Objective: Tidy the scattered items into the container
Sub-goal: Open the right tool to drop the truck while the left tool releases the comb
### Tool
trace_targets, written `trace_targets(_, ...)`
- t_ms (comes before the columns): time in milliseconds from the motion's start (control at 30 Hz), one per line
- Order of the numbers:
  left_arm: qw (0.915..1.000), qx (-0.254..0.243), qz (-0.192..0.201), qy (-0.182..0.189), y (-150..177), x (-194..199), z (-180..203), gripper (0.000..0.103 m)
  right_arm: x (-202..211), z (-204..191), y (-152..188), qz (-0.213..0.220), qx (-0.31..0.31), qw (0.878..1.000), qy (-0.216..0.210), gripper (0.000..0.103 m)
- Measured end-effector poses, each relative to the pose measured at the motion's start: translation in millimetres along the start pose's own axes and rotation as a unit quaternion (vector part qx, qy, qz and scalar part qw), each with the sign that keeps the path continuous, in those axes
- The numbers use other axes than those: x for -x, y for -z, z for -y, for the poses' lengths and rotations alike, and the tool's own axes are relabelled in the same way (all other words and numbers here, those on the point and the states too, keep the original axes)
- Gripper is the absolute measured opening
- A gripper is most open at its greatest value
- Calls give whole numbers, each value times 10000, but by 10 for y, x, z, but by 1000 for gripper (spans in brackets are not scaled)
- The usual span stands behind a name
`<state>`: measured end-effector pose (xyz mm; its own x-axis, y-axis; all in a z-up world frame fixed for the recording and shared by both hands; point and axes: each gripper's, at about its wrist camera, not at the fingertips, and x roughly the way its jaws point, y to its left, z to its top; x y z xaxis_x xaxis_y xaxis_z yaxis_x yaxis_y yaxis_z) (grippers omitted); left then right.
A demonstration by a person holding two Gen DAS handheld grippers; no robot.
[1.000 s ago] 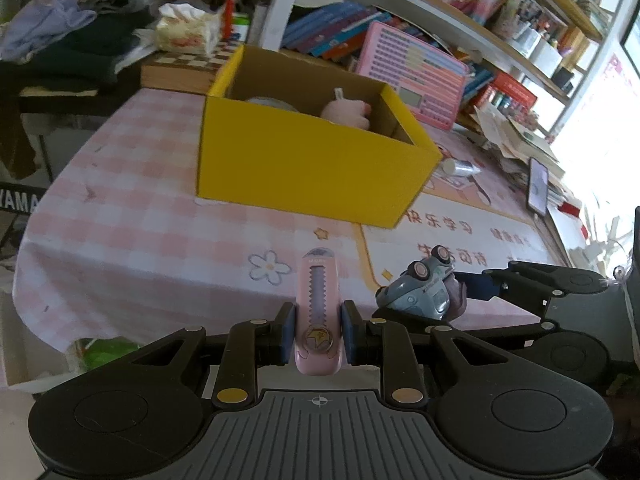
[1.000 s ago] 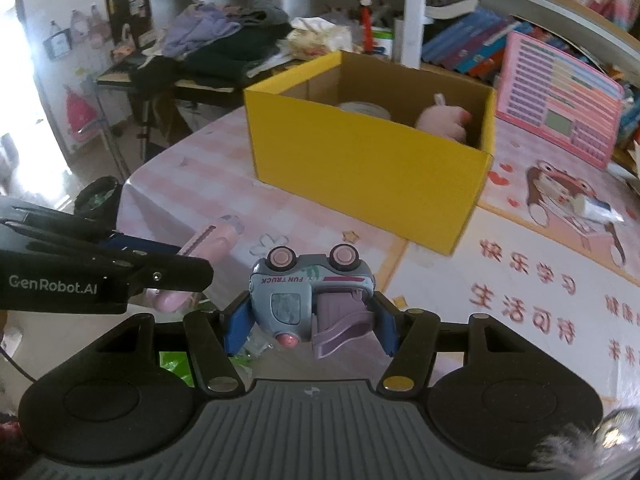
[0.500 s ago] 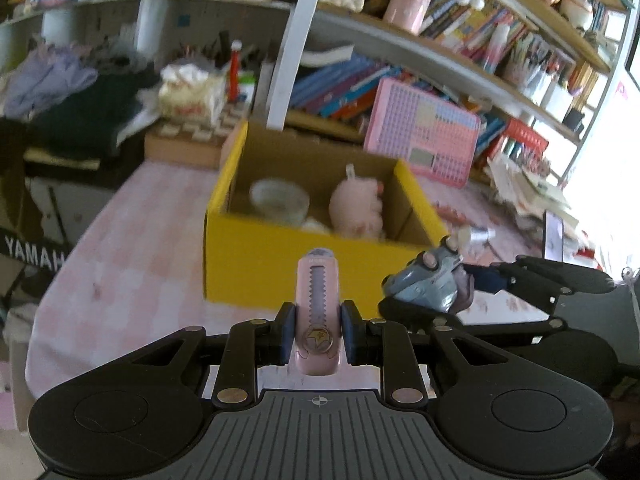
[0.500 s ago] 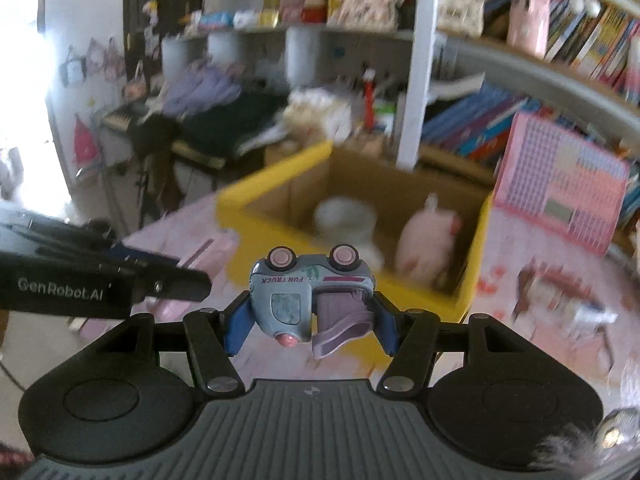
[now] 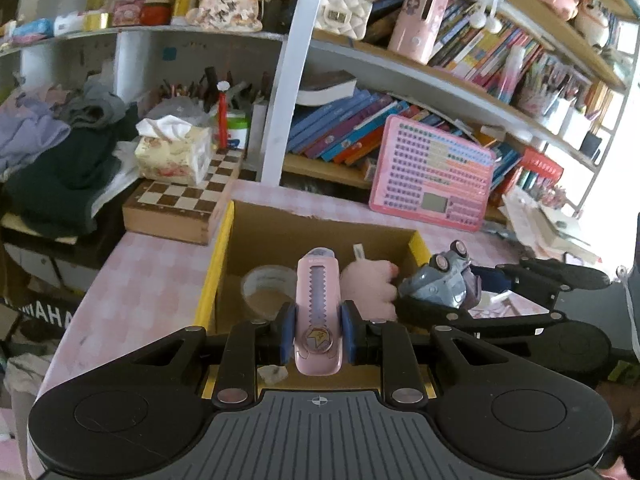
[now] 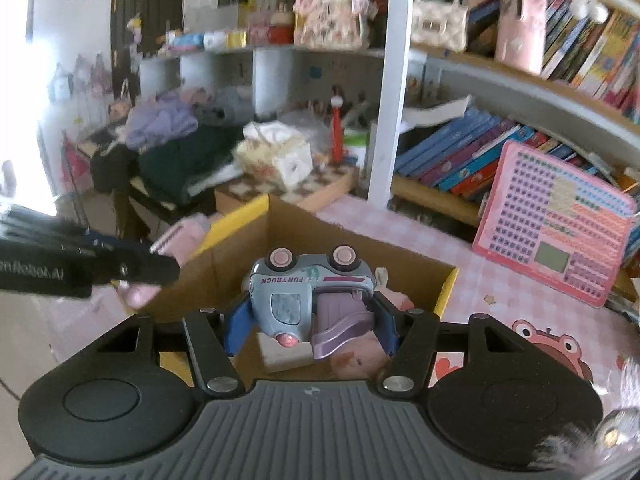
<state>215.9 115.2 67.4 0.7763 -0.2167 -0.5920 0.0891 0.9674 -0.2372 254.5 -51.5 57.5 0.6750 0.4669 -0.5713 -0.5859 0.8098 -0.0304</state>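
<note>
The left gripper (image 5: 318, 330) pinches a pink utility knife (image 5: 318, 300) between its blue pads, the knife pointing forward over the open top of the yellow cardboard box (image 5: 218, 264). The right gripper (image 6: 310, 320) is clamped on a grey-blue toy truck (image 6: 308, 284), held upside down with its pink wheels up and the words "FUN TRUCK" inverted; it also hangs above the box, close beside the knife.

Inside the box lie a roll of tape (image 5: 266, 286) near the left wall and a pink plush toy (image 5: 372, 284) to its right; a small pale object sits on the box floor under the truck, though the right wrist view is too blurred to say what it is.

The box stands on a table with a pink checked cloth (image 5: 148, 276). Behind it are a wooden chessboard (image 5: 182, 204) with a tissue box (image 5: 172, 156) on top, a pink toy tablet (image 5: 434, 174) leaning against the bookshelf (image 5: 400, 80), and a pile of clothes (image 5: 60, 160) at the left.
</note>
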Motion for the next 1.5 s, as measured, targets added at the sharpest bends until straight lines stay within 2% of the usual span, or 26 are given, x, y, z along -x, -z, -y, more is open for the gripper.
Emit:
trace_targets(100,9998,-129,-137,-52,-117,-212,8,23,-273,118,-22,-560,-22,9981,-240,59)
trace_targets(267,9976,-470,-503,-102,-270,-616,97,23,-677,134,-44,-1472,172,9871,-607,59)
trace_targets(367,9952,-638,-736,-124,-328,-871,126,23,-857,116,-82,-1738,353,9820,-653,59)
trace_targets(533,9923,-424,-1154,-121,-400,-1273,15,23,-1149,129,-156,-2194,469,9709,-842,59)
trace_targets(633,9900,-499,-1300,-216,-410,-1442,-5,23,-1284,97,-135,-2400,577,9646,-925,59)
trace_targets(833,9870,-664,-1426,-336,-365,-1583,21,23,-1340,39,-118,-2463,603,9624,-978,59)
trace_targets(933,9853,-601,-1507,-538,-348,-1638,14,23,-1351,12,-103,-2495,647,9611,-992,59)
trace_targets(1067,9840,-476,-1621,-568,-308,-1686,-4,23,-1348,41,-109,-2498,563,9610,-1043,60)
trace_targets(1300,9864,-526,-1501,-418,-315,-1560,13,26,-1277,149,-125,-2377,159,9643,-1153,67)
trace_targets(1367,9869,-585,-1454,-373,-309,-1488,28,33,-1226,169,-140,-2303,107,9660,-1168,69)
trace_targets(1500,9898,-626,-1243,-295,-325,-1301,67,38,-1059,207,-194,-2080,13,9715,-1138,70)
